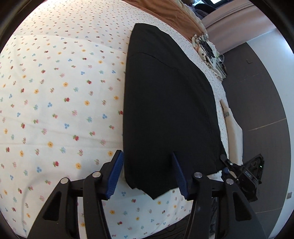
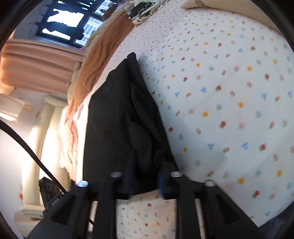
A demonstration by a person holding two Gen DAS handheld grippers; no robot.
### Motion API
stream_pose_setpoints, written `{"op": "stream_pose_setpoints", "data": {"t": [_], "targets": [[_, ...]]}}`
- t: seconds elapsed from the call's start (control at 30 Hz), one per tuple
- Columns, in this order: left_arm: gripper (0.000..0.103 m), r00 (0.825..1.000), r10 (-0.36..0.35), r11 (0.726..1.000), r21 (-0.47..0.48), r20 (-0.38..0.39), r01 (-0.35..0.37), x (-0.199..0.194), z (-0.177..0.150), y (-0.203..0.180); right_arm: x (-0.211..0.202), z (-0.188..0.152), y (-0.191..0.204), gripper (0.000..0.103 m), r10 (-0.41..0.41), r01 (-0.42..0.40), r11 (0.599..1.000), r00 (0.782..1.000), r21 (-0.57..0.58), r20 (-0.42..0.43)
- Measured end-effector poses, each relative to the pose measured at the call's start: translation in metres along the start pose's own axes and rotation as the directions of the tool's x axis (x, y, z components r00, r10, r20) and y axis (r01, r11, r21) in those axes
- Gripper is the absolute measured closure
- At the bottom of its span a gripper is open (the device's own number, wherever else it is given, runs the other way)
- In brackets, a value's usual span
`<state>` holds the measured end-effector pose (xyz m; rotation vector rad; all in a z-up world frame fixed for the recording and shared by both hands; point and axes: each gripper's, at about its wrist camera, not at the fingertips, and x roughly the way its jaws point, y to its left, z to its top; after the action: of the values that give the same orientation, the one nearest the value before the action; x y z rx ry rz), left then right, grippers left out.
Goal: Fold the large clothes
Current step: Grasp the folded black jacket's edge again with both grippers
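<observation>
A large black garment (image 1: 169,103) lies flat and smooth on the flowered bed sheet (image 1: 55,95). My left gripper (image 1: 147,174) is open, its blue-padded fingers (image 1: 115,174) straddling the garment's near corner just above it. The other gripper (image 1: 244,174) shows at the garment's right edge. In the right wrist view the black garment (image 2: 117,125) is bunched and lifted, and my right gripper (image 2: 145,181) is shut on its near edge, with a blue pad (image 2: 161,181) partly hidden by the cloth.
An orange-brown blanket (image 2: 91,60) lies along the far side of the bed. Tangled black cables (image 2: 137,9) rest on a patterned cloth near the bed end. Dark floor (image 1: 257,103) borders the bed. Curtains (image 2: 36,62) and a window (image 2: 64,20) stand beyond.
</observation>
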<state>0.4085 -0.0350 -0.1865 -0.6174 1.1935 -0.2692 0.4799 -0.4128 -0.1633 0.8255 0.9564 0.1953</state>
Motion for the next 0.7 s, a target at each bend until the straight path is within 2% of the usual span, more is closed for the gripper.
{"op": "stream_pose_setpoints", "data": {"t": [0.03,0.07,0.17,0.3,0.47,0.7], "targets": [[0.049,1.0,0.006,1.0,-0.003,0.0,-0.006,0.0,0.003,0.001,-0.006,0.003,0.003,0.041,-0.017,0.017,1.0,1.0,-0.023,0.023],[0.049,1.0,0.011,1.0,-0.004,0.001,-0.011,0.0,0.007,0.001,-0.011,0.006,0.006,0.032,-0.015,0.017,0.999,0.999,-0.039,0.041],[0.049,1.0,0.014,1.0,0.005,0.003,-0.014,0.002,0.015,-0.001,-0.016,0.019,0.01,0.032,-0.016,0.019,0.998,0.999,-0.066,0.044],[0.049,1.0,0.004,1.0,-0.004,-0.005,-0.004,0.01,0.03,-0.001,-0.006,0.036,0.011,0.032,0.0,-0.002,0.995,1.0,-0.1,-0.018],[0.046,0.999,0.005,0.999,-0.04,-0.05,-0.007,0.026,0.048,0.005,0.015,0.066,0.013,0.032,0.006,-0.016,0.993,0.997,-0.12,-0.081],[0.038,0.998,0.025,0.999,-0.043,-0.053,-0.027,0.04,0.077,0.004,0.058,0.101,0.015,0.031,0.025,-0.049,0.99,0.984,-0.13,-0.178]]}}
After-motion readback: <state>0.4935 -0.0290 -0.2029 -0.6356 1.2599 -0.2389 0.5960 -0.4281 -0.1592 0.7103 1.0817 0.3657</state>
